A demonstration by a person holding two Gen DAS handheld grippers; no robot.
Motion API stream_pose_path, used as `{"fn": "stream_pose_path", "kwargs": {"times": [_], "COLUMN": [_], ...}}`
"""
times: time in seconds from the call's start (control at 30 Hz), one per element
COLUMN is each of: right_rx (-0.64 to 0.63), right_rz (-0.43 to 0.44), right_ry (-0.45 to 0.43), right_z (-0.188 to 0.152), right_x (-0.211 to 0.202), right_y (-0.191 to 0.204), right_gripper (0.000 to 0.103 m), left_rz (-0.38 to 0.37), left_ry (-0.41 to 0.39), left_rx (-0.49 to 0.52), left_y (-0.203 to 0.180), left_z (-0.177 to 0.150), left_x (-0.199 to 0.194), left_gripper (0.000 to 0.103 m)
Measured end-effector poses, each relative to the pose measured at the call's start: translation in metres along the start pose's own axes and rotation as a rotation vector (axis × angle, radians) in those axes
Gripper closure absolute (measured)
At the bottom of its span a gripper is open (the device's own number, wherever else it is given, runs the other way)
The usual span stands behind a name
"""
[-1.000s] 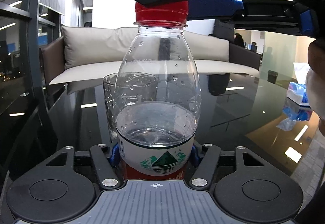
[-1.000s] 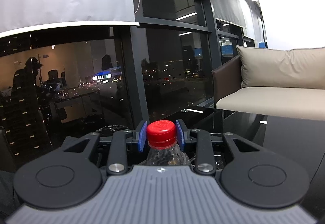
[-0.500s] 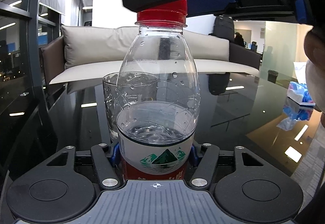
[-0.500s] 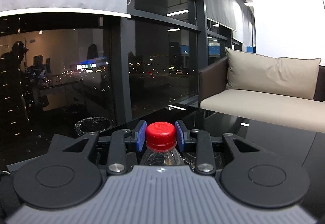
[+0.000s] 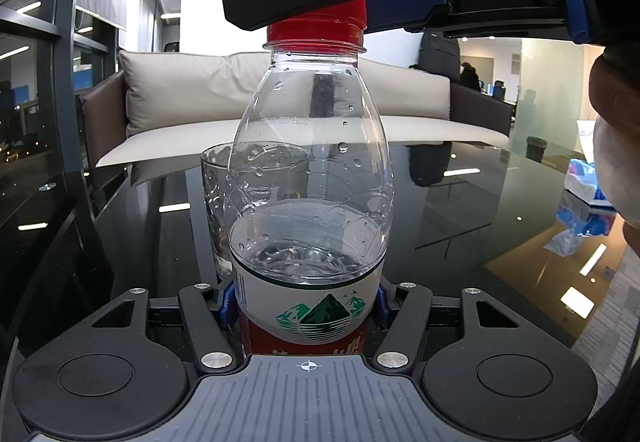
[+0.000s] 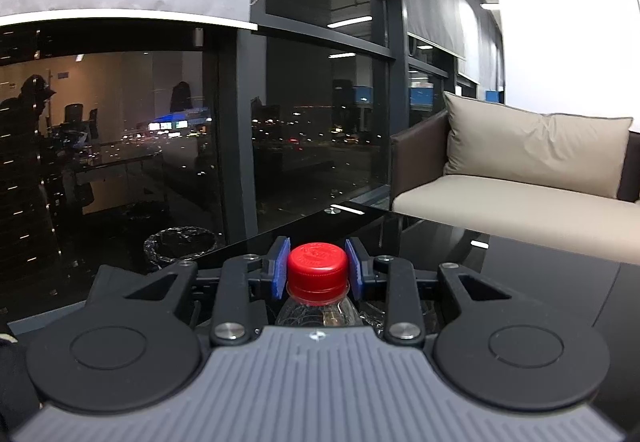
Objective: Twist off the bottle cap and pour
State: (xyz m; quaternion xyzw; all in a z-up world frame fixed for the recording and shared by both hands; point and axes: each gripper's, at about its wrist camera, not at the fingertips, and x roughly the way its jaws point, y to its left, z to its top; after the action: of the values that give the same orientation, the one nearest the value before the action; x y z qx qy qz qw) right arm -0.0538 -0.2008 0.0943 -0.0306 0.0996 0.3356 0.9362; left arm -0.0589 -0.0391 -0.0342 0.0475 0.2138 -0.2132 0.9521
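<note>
A clear plastic bottle (image 5: 308, 169) stands upright on the black glass table (image 5: 460, 217), about a third full of water, with a white and red mountain label. My left gripper (image 5: 306, 316) is shut on its lower body at the label. The red cap (image 5: 316, 26) sits on the neck, and my right gripper (image 5: 360, 7) reaches in from the upper right and clamps it. In the right wrist view the blue pads (image 6: 279, 273) press both sides of the red cap (image 6: 317, 271), so the right gripper (image 6: 317, 272) is shut on it. A clear drinking glass (image 5: 214, 201) stands just behind the bottle, to its left.
A beige sofa (image 5: 256, 109) lines the far table edge, with dark windows (image 6: 304, 129) beside it. A blue and white tissue pack (image 5: 584, 181) lies at the table's right. A person's hand (image 5: 616, 121) holds the right gripper at the right edge. A bin (image 6: 180, 246) stands on the floor.
The right gripper has rolled a little around the cap, its finger now slanting across the cap top. The bottle and the left gripper have stayed where they were.
</note>
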Motion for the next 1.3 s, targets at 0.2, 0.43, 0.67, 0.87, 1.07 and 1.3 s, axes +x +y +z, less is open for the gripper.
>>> {"fn": "stream_pose_path", "kwargs": {"times": [0.2, 0.43, 0.67, 0.87, 1.07, 1.3], "right_rx": [-0.003, -0.014, -0.045, -0.032, 0.006, 0.087], "right_rz": [0.065, 0.137, 0.245, 0.306, 0.075, -0.155], "right_ry": [-0.014, -0.021, -0.028, -0.032, -0.028, -0.001], "right_z": [-0.001, 0.003, 0.007, 0.014, 0.016, 0.017], "right_x": [0.001, 0.007, 0.011, 0.014, -0.001, -0.006], "right_y": [-0.012, -0.021, -0.038, -0.05, -0.014, 0.022], "right_gripper": [0.072, 0.072, 0.072, 0.071, 0.068, 0.066], "left_rz": [-0.006, -0.015, -0.023, -0.03, -0.023, -0.016], "left_ry": [-0.001, 0.001, 0.0, 0.0, 0.0, 0.0], "left_rx": [0.003, 0.001, 0.004, -0.002, 0.007, 0.014], "left_y": [0.0, 0.002, 0.005, 0.006, 0.005, 0.002], "left_z": [0.0, 0.0, 0.001, 0.001, 0.0, 0.0], "left_x": [0.001, 0.0, 0.001, 0.002, 0.003, 0.003], "left_gripper": [0.047, 0.047, 0.048, 0.048, 0.047, 0.047]}}
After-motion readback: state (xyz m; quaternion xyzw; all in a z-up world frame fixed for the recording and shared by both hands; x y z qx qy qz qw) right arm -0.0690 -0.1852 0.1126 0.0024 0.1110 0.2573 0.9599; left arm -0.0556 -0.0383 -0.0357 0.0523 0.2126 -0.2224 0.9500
